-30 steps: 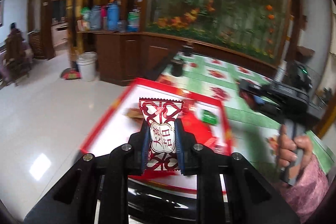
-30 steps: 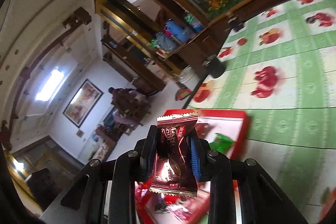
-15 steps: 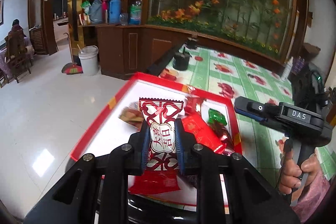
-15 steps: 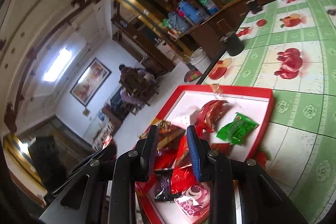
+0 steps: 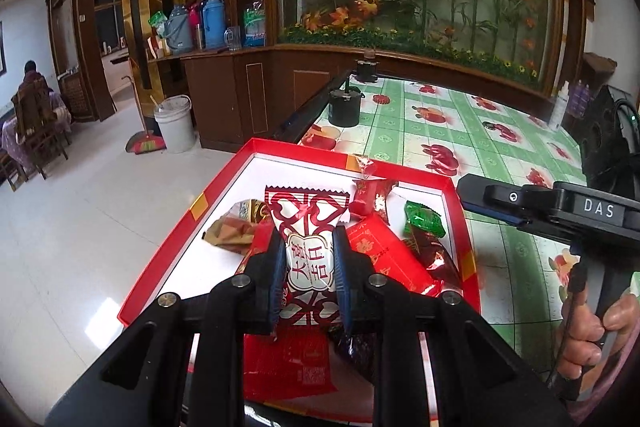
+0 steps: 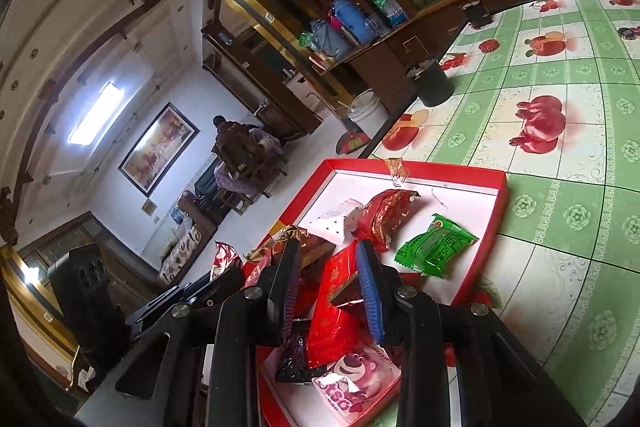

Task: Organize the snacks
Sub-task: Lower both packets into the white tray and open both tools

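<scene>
My left gripper (image 5: pixel 306 255) is shut on a red-and-white candy packet (image 5: pixel 308 227) and holds it above a red-rimmed white tray (image 5: pixel 224 183). The tray holds several wrapped snacks, among them a green packet (image 5: pixel 424 219) and a flat red packet (image 5: pixel 384 255). My right gripper (image 6: pixel 328 287) is open and empty, hovering over the same tray (image 6: pixel 502 187), above a flat red packet (image 6: pixel 334 315) and a dark packet (image 6: pixel 294 355). A green packet (image 6: pixel 434 245) lies to its right. The right gripper's body (image 5: pixel 560 211) shows at the tray's right edge.
The tray sits at the corner of a table with a green fruit-print cloth (image 5: pixel 460 123), partly past the edge above a white floor. A black cup (image 5: pixel 344 107) stands behind it. A pink cartoon packet (image 6: pixel 352 383) lies at the tray's near end.
My right gripper let go of the dark red chocolate packet it held a second ago and now stands open over the tray. My left gripper moved closer over the tray, still holding its packet.
</scene>
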Available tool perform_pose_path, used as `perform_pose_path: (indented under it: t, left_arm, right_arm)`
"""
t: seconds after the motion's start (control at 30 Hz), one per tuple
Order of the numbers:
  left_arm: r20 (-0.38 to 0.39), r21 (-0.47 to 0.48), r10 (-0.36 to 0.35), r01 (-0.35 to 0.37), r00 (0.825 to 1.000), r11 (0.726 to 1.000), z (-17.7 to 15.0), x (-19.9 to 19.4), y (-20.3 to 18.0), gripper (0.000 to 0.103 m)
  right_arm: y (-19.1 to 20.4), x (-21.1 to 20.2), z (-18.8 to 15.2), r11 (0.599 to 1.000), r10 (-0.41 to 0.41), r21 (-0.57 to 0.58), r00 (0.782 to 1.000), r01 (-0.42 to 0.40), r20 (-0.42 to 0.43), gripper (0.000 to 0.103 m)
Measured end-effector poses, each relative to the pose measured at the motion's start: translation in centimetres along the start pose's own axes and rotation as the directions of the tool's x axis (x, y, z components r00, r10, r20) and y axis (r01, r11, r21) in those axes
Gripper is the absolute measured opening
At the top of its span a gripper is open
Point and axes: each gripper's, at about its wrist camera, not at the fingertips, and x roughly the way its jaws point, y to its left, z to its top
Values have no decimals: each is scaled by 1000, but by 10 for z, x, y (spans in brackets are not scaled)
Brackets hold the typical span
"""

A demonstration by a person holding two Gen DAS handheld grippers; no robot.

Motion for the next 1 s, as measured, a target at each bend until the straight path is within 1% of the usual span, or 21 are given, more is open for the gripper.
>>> perform_pose_path:
  t: [0.17,0.47,0.83,1.0]
  left_arm:
    - [-2,13,8,-8,1000,1000,2,3,-6,20]
    - [-12,32,16,-16,1000,999,5,9,-13,20]
    - [-30,47,1,1,1000,999,6,16,-26,20]
    - [-37,41,12,-11,999,999,9,21,-24,20]
  right_arm:
    - [0,-6,0,1000,1,5,1000,-1,5,31]
    - [-6,-16,4,999,7,47,999,-8,32,31]
    - [-5,-20,5,999,6,48,999,-8,38,31]
    - [-2,-24,6,999,19,49,999,-21,39,31]
